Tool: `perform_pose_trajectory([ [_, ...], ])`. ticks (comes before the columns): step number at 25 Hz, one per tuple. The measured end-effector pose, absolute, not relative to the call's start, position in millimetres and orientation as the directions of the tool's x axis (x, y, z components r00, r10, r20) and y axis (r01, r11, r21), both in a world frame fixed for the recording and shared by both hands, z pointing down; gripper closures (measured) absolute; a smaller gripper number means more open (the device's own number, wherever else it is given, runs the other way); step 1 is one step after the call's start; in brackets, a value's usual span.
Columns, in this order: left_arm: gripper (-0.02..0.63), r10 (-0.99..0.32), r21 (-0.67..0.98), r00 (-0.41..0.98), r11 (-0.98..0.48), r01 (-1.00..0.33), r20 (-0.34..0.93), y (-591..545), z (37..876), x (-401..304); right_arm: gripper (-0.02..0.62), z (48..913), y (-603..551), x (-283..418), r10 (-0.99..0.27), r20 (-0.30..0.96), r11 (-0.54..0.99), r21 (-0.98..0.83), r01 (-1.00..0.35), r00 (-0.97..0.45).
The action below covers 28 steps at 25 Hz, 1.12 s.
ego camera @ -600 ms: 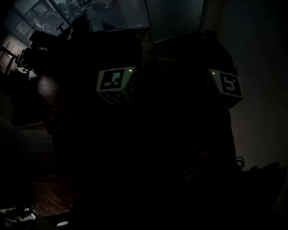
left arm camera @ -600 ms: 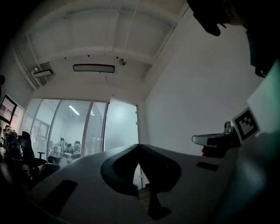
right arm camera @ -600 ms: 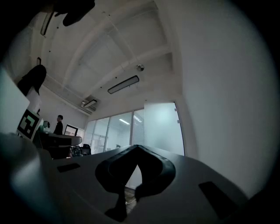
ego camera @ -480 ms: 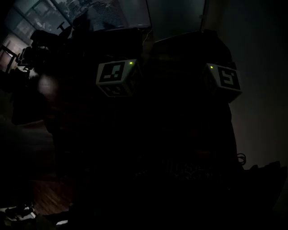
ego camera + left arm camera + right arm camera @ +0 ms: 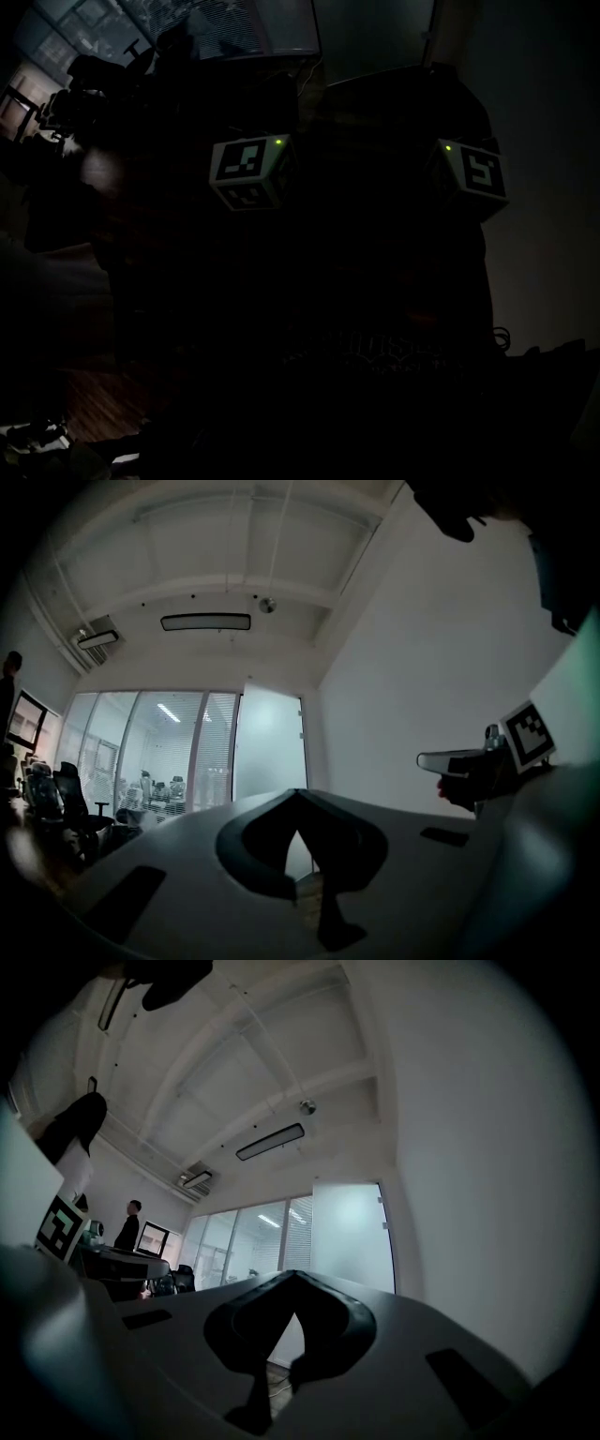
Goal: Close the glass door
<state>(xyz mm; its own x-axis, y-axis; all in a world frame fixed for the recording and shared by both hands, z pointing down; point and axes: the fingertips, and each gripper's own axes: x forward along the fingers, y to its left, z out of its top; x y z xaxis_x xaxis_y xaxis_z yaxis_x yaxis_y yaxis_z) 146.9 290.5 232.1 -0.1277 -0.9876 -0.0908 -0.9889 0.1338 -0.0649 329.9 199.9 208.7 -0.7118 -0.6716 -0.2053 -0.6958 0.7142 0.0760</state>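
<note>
My head view is almost black. Only the left marker cube (image 5: 248, 172) and the right marker cube (image 5: 473, 178) show clearly, and everything below them is lost in the dark. My left gripper (image 5: 297, 797) has its jaws together at the tips with nothing between them, and my right gripper (image 5: 295, 1279) is the same. Well beyond both stands the glass door (image 5: 270, 744), a frosted panel. A glass wall (image 5: 141, 761) runs left of the door and a white wall (image 5: 403, 696) right of it. My grippers hide the door's foot, so I cannot tell whether it is open.
</note>
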Motion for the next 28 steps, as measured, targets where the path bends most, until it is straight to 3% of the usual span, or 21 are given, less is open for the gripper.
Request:
perform_pose_trajectory([
  [28, 0.611, -0.986, -0.074, -0.131, 0.139, -0.987, -0.105, 305.3, 232.9, 155.7, 0.593, 223.2, 194.7, 346.3, -0.659, -0.184, 0.742, 0.005, -0.671, -0.730],
])
